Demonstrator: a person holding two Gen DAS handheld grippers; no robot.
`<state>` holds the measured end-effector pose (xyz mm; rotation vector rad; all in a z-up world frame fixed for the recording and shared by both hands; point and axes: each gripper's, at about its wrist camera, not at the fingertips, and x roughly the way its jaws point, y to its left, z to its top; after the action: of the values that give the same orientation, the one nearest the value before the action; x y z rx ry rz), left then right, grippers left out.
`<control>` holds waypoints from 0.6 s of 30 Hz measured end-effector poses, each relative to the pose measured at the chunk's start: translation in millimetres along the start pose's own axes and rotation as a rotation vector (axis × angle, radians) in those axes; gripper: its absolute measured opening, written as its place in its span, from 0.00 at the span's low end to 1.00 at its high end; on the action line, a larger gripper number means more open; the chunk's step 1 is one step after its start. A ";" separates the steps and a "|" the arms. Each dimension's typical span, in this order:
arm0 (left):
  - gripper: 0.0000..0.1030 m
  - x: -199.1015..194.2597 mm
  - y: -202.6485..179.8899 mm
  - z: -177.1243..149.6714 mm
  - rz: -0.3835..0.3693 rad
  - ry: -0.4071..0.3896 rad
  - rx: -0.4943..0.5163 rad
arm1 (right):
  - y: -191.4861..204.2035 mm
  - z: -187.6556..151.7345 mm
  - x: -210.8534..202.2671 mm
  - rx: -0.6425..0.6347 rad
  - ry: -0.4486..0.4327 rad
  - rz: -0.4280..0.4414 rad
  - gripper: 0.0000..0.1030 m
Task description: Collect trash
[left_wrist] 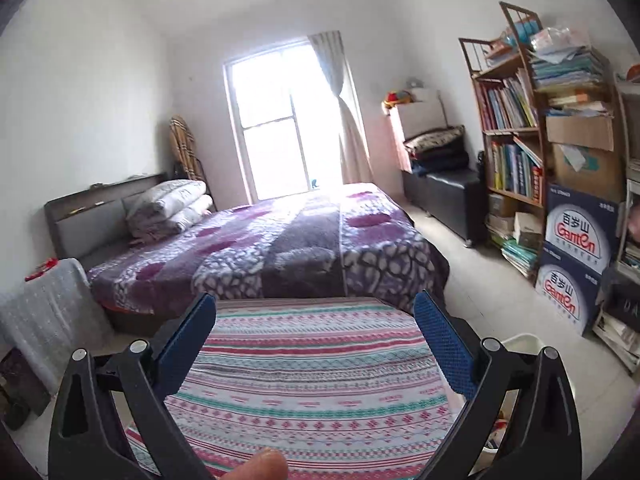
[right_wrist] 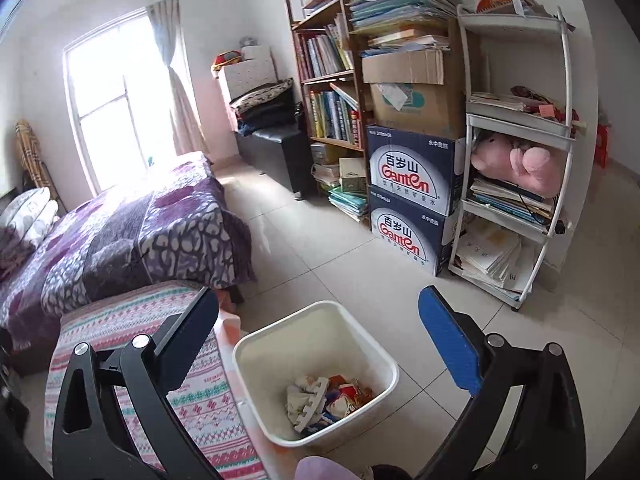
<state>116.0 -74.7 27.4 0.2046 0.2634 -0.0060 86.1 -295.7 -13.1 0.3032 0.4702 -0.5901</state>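
1. Two grippers are in the room w/ me, and both stand wide apart w/ nothing between the pads: left gripper (left_wrist: pixel 316 314) above the patterned cloth (left_wrist: pixel 312 376), right gripper (right_wrist: pixel 320 312) above the white bin (right_wrist: pixel 362 346).
2. Trash (right_wrist: pixel 326 402) lies at the bottom of the bin: crumpled paper and coloured wrappers, maybe more, I cannot tell each piece.
3. Bin stands on the tiled floor (right_wrist: pixel 340 264), just beside the edge of the cloth-covered surface; in the left view only its rim shows, at the right.
4. No loose trash is visible on the cloth, so my judgement is that collecting is at the end or nearly so.
5. Step in hand, I think: check for leftovers. To do it well, look slowly over the cloth, the floor near the bin and the side of the purple bed (left_wrist: pixel 280 248), because the fisheye edges hide small things.
6. If a piece is found, approach from above w/ jaws wide, close only when the pads are on both sides, then carry it over the middle of the bin and release low.
7. Keep the right gripper clear of the bin rim; it looks light and may tip.
8. Bookshelf (right_wrist: pixel 324 80) and blue boxes (right_wrist: pixel 412 200) are well apart, not part of the job.
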 end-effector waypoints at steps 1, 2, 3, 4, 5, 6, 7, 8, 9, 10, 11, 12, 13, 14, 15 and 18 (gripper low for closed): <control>0.94 -5.5 10.1 1.4 0.011 0.017 -0.017 | 5.5 -4.8 -6.6 -0.011 0.004 0.006 0.93; 0.93 -9.9 20.6 1.8 0.011 0.041 -0.039 | 10.2 -11.1 -14.3 -0.019 0.008 0.009 0.93; 0.94 -13.7 28.5 1.2 0.006 0.062 -0.061 | 14.1 -17.3 -21.3 -0.024 0.015 0.021 0.93; 0.93 -17.4 36.8 -0.5 0.003 0.084 -0.084 | 17.9 -22.9 -27.1 -0.030 0.028 0.039 0.93; 0.93 -21.7 42.9 -3.2 0.001 0.102 -0.104 | 21.5 -27.7 -32.2 -0.037 0.038 0.052 0.93; 0.93 -25.3 48.4 -7.7 -0.006 0.120 -0.123 | 24.3 -32.2 -37.4 -0.046 0.045 0.063 0.93; 0.93 -27.9 52.3 -12.2 -0.014 0.138 -0.134 | 27.1 -37.3 -43.2 -0.060 0.052 0.071 0.93; 0.93 -30.3 54.7 -17.4 -0.020 0.157 -0.140 | 30.4 -41.5 -47.5 -0.075 0.057 0.076 0.93; 0.93 -32.9 56.6 -23.2 -0.026 0.177 -0.138 | 34.3 -46.1 -52.2 -0.091 0.062 0.078 0.93; 0.93 -35.9 56.9 -28.8 -0.029 0.192 -0.133 | 36.8 -50.7 -57.2 -0.106 0.068 0.081 0.93; 0.93 -39.1 57.3 -33.9 -0.019 0.204 -0.129 | 38.9 -54.6 -61.0 -0.116 0.072 0.086 0.93; 0.94 -43.3 59.1 -38.5 -0.006 0.210 -0.132 | 40.8 -57.9 -64.6 -0.124 0.077 0.093 0.93; 0.94 -48.3 62.2 -42.3 0.000 0.206 -0.143 | 42.4 -60.8 -68.3 -0.133 0.082 0.099 0.93; 0.94 -52.7 65.4 -45.0 0.009 0.202 -0.154 | 44.6 -63.1 -72.3 -0.143 0.085 0.106 0.93; 0.93 -56.0 68.3 -46.9 0.021 0.201 -0.161 | 46.2 -64.8 -76.2 -0.154 0.084 0.112 0.93; 0.93 -61.0 76.8 -49.9 0.021 0.214 -0.187 | 52.6 -69.1 -87.8 -0.191 0.059 0.114 0.93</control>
<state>46.8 9.3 11.4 0.0213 0.4730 0.0616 30.0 -186.0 -20.3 0.1647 0.5584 -0.4222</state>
